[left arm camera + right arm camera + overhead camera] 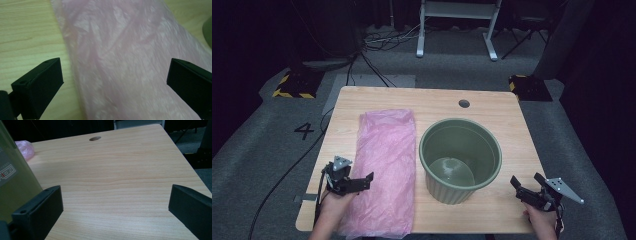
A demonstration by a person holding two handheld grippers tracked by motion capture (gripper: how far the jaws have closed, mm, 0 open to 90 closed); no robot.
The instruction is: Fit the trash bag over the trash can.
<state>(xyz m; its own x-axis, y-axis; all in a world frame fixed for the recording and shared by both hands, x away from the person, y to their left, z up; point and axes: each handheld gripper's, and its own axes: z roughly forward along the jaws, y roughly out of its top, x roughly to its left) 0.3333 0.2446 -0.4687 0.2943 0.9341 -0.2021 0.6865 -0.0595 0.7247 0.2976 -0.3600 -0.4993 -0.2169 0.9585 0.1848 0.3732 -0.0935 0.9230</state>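
Bright table, dark surroundings, slight blur

Crinkled pink plastic bag point(384, 170), translucent, lying flat lengthwise on the table's left half, reaching its near edge. Just right of it, upright empty green ribbed bucket point(460, 160), mouth open upward.

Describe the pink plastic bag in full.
The pink plastic bag is thin, translucent and crinkled. It lies flat and stretched out on the wooden table, from mid-table to the near edge, left of the green pot; whether they touch is unclear. The left tool hangs open over its near left part, jaws spread, not gripping it.
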